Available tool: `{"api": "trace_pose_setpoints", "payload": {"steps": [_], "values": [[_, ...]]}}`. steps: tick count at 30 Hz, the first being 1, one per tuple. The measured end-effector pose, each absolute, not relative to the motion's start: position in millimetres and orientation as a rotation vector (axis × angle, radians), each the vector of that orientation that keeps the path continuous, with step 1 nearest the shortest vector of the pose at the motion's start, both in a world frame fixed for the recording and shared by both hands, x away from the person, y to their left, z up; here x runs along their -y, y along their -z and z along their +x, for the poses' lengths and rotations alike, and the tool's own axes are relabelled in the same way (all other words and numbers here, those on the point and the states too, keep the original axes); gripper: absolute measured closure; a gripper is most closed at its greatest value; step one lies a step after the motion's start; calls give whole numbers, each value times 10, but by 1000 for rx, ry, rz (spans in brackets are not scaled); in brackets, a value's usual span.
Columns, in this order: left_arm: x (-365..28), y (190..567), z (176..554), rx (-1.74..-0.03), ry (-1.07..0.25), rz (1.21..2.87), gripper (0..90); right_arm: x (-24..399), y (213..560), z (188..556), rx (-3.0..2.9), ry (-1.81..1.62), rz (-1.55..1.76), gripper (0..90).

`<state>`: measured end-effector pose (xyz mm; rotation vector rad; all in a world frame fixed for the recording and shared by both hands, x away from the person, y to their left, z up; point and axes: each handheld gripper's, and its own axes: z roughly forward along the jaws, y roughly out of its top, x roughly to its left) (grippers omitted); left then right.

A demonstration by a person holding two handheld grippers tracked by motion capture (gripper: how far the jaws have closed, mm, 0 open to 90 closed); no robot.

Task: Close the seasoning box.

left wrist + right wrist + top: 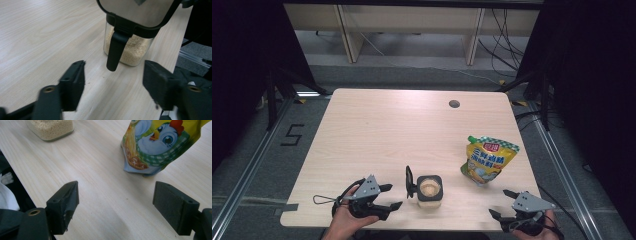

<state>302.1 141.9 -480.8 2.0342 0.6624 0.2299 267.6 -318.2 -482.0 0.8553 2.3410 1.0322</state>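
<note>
At the left of the near table edge, the left gripper (393, 196) rests in a hand (343, 222), its grey three-cornered plate on top and a wire loop of cable trailing out to its left. Its jaws stand apart with nothing between them, pointed at the seasoning jar (430, 192) just to its right. In the left gripper view the jaws frame bare wood, and the jar (128, 48) sits close ahead of them but clear of both pads. No earlier picture is needed to see that gap: the pads touch nothing.

The jar is a clear square container with a black collar, filled with pale fine granules. Its hinged lid (410, 182) stands flipped up on the jar's left side, so it is the first thing between that gripper and the jar's body; in the left gripper view the lid's underside (136, 11) looms over the jar and a black tab (115, 50) hangs down in front of the glass.

Right of the jar and a little farther back on the wooden table (377, 135) stands a yellow and green seasoning pouch (487, 160) with a spout at its top left corner. A round cable hole (454, 104) lies well behind the jar, near the far edge.

Farthest right of the jar, at the near corner, the right gripper (503, 204) is held with its jaws wide and empty. In the right gripper view the pouch (160, 145), printed with a cartoon chicken, is ahead and apart from the pads, with the jar (51, 128) off to the upper left.
</note>
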Motion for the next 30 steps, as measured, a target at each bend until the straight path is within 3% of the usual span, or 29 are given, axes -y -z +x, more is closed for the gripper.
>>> {"api": "trace_pose_setpoints", "payload": {"steps": [5,8,30], "values": [[-1413,4702,2961,-639,-275,2024,754,3154,4815,2679,-2345,-1018,840,227],[-1362,4631,2924,-598,-278,2018,862,3140,4809,2677,-2350,-1014,835,233],[-1160,4314,3042,-547,-329,2031,890,3125,4818,2704,-2352,-1002,826,235]]}}
